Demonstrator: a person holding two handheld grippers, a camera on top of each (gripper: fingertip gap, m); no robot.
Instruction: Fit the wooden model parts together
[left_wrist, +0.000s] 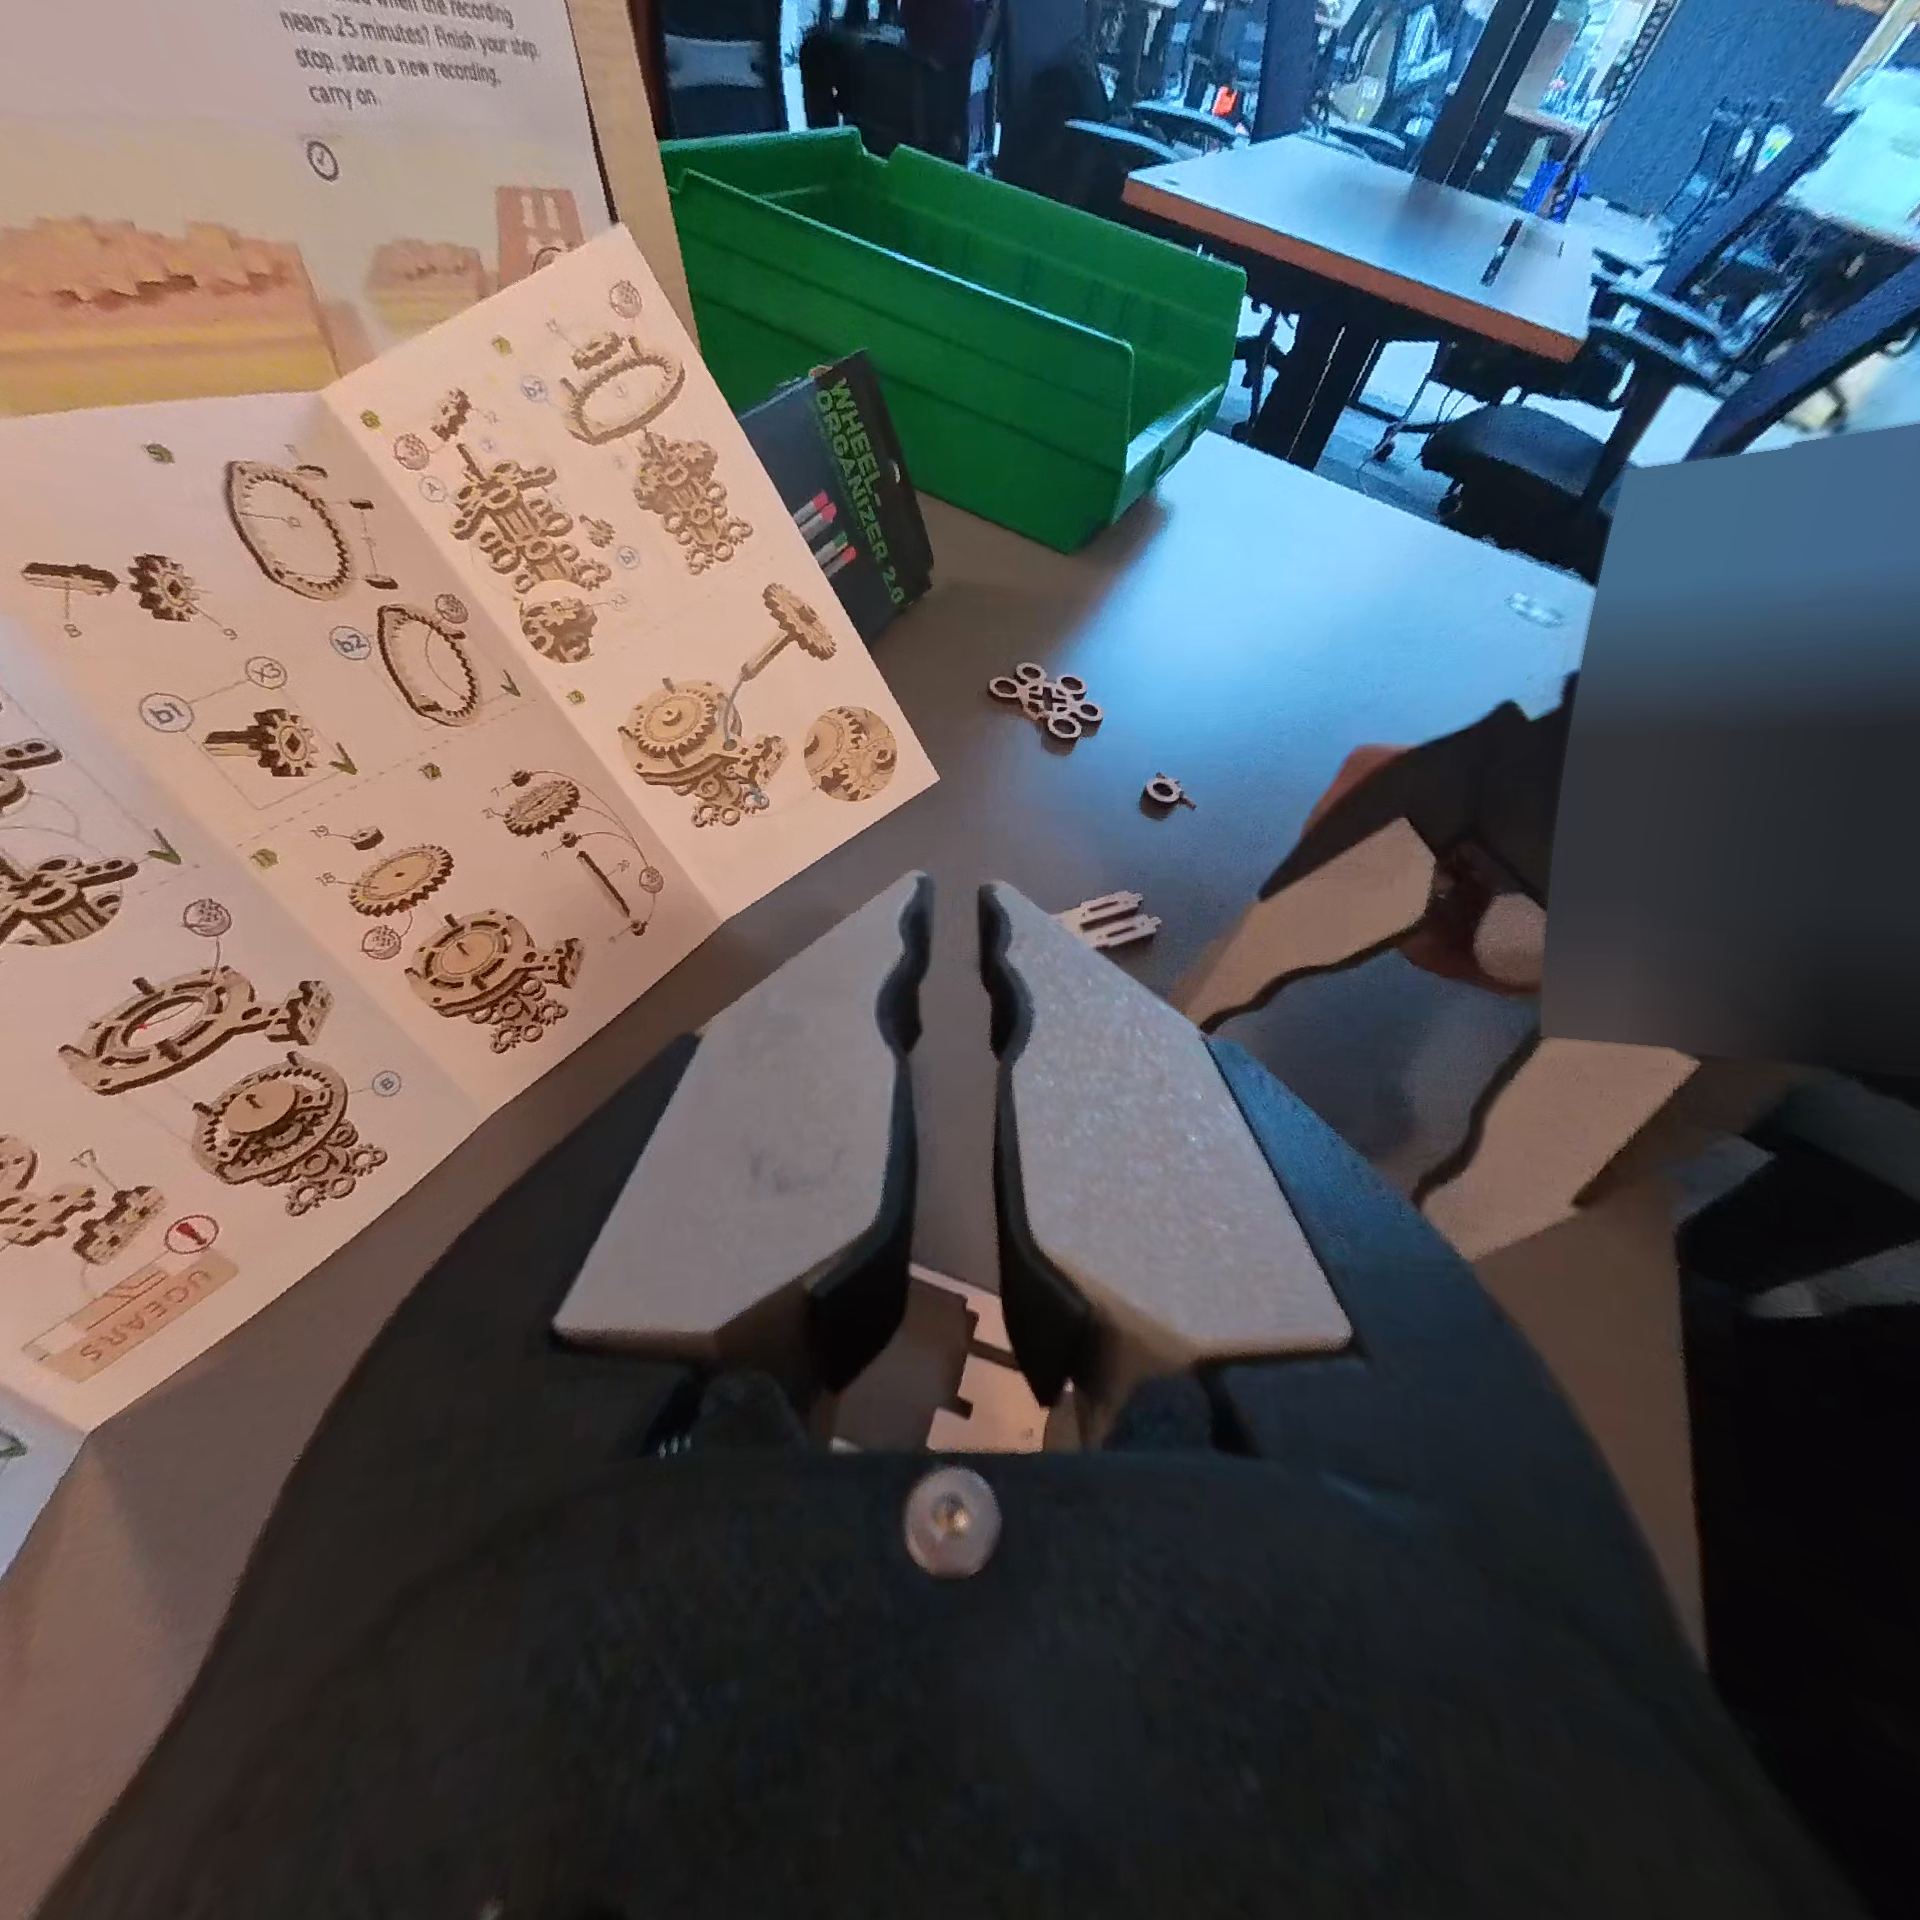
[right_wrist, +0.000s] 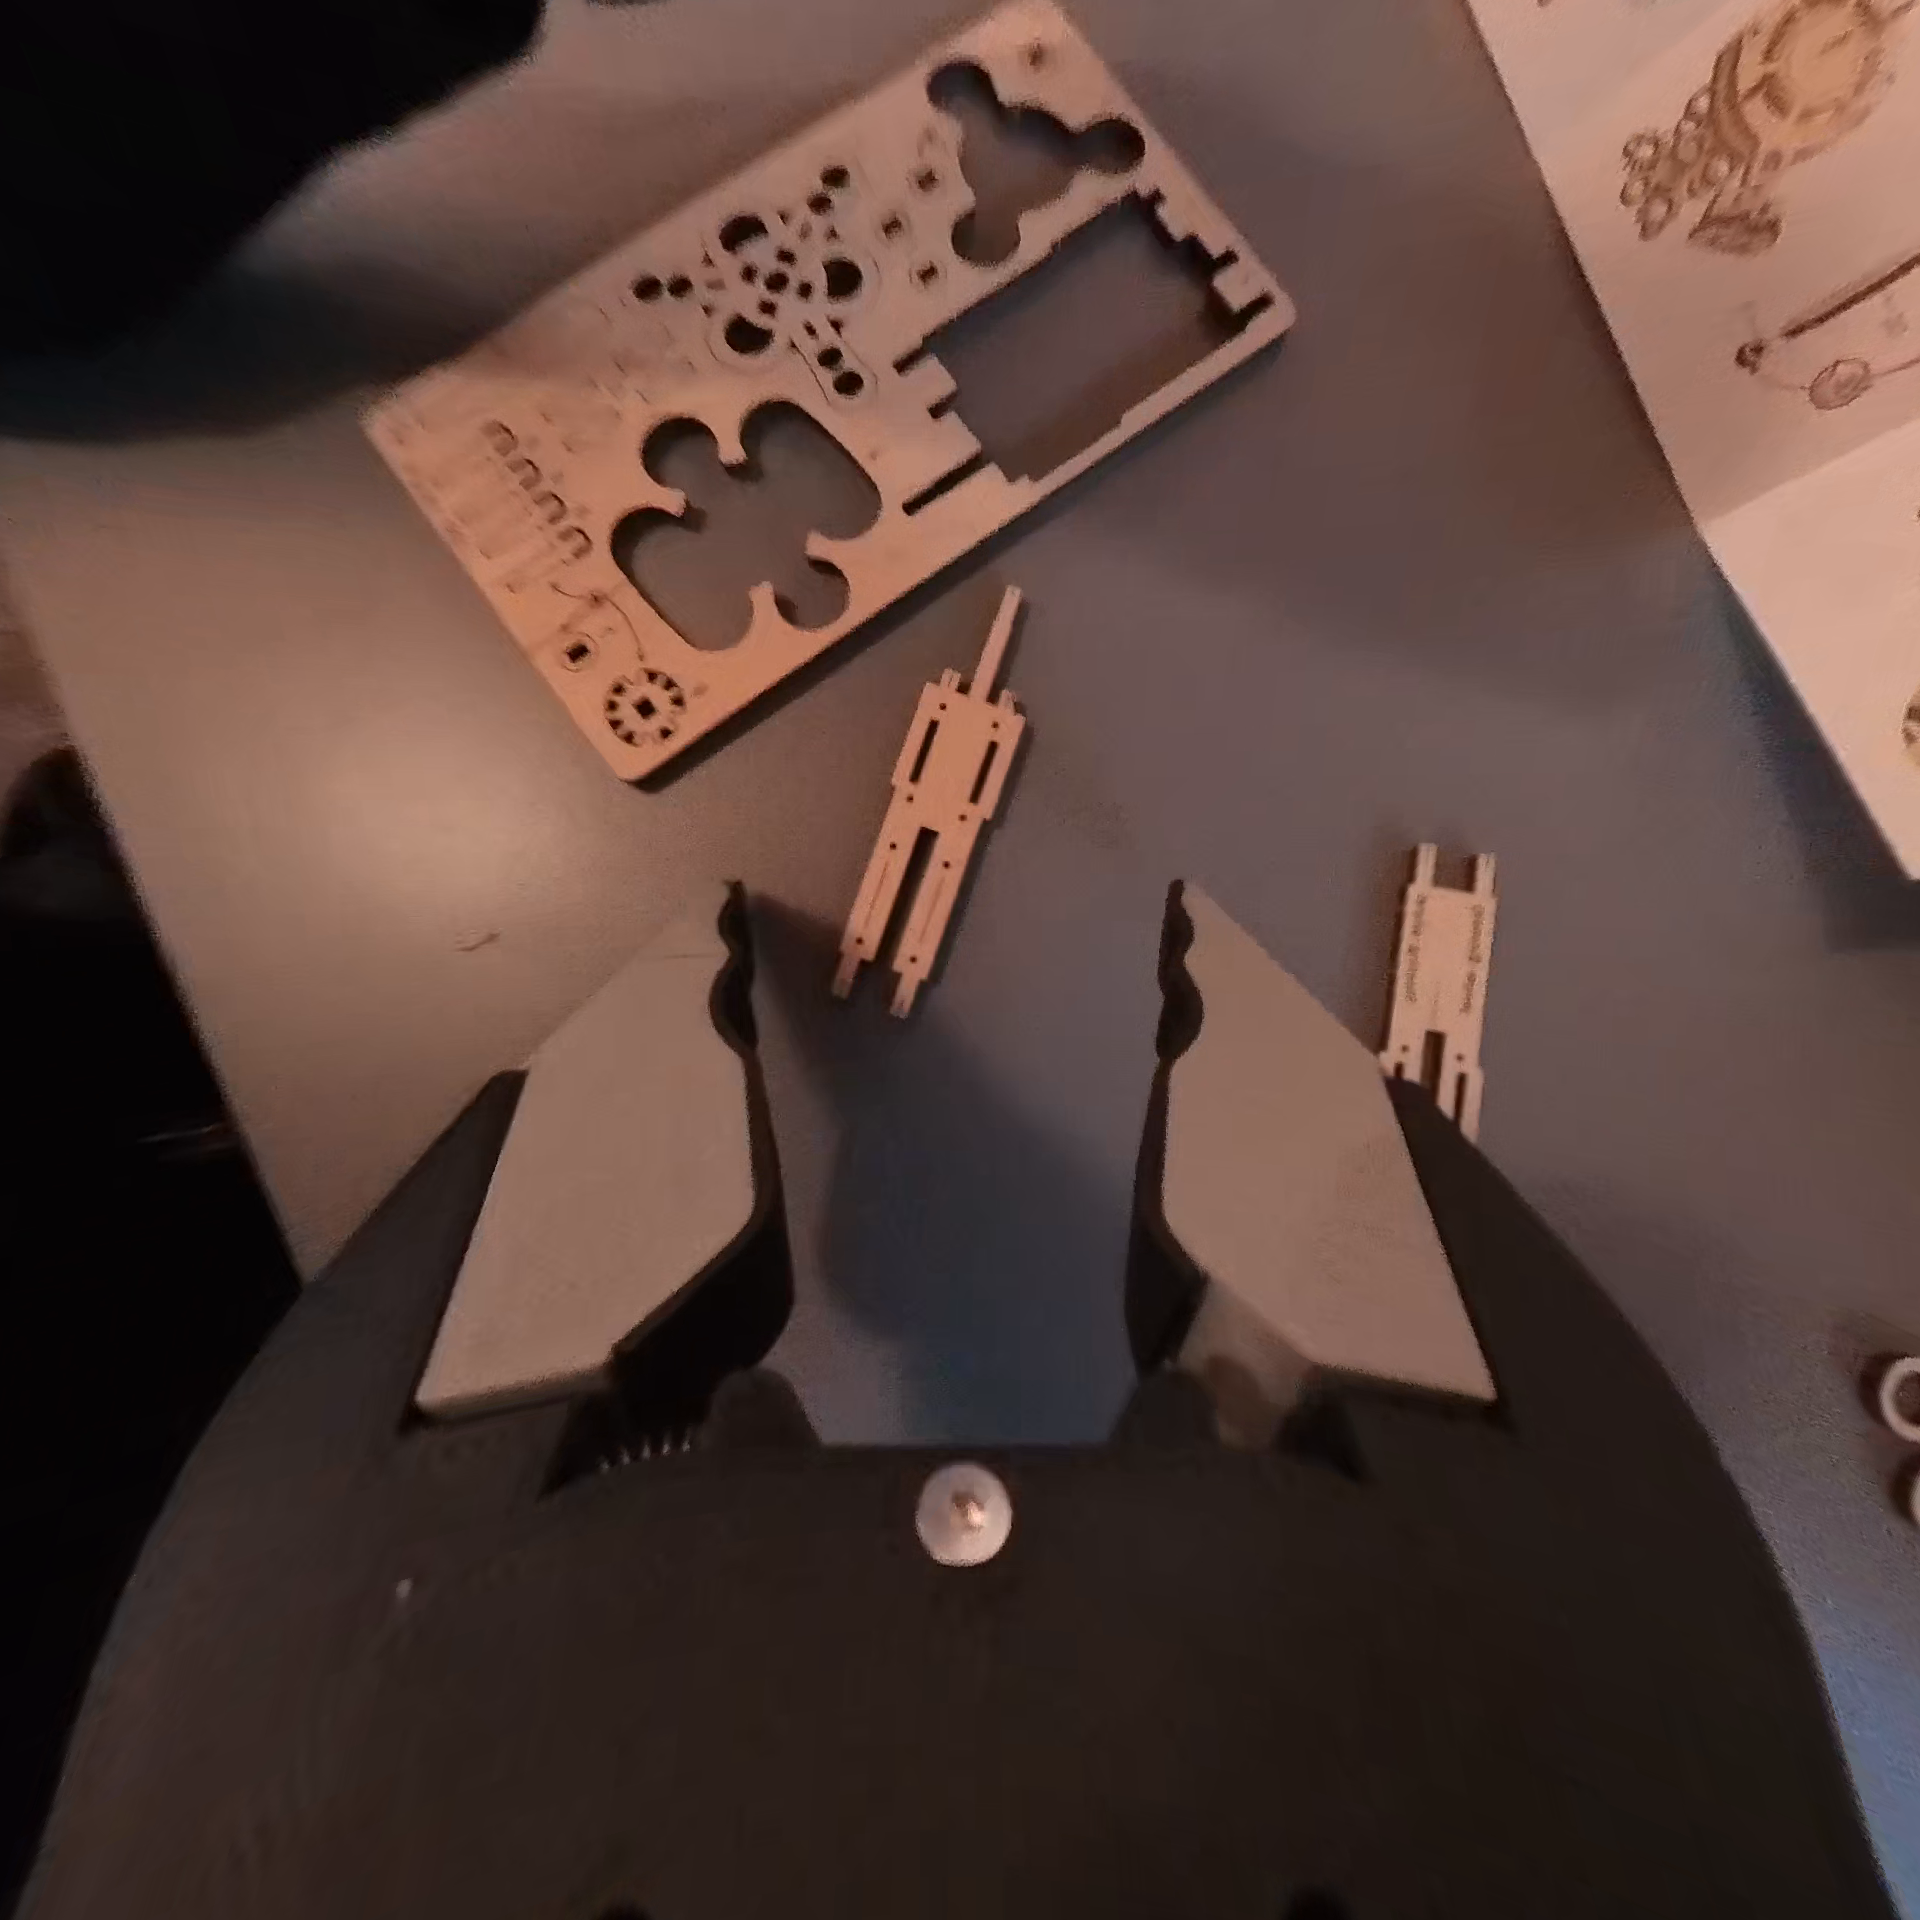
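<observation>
**Wooden model parts: loose on the table, nothing gripped yet**

Wooden model parts lie flat and scattered on the grey table. Step in hand, as I read it: picking the next piece. No joining has started.

My right gripper hangs over the table with its fingers wide apart and empty. The slotted strip lies just ahead of the tips, roughly between them, with its thin pin end pointing away. A shorter notched piece sits just outside my right finger. The punched-out sheet is farther off, most cut-outs already gone.

My left gripper has its fingers nearly together, a thin gap left, nothing between the tips. Something pale and stepped shows low behind the fingers; can't tell what it is.

Next move, my guess: drop the right tips to straddle the strip across its narrow width and close gently. It's thin and flat, so it may skid or need an edge lift.

View differences:
- Only the left view shows the instruction sheet unfolded, the green bin, a ring cluster and a small ring part.
- Only the right view shows the sheet and strip clearly.
</observation>
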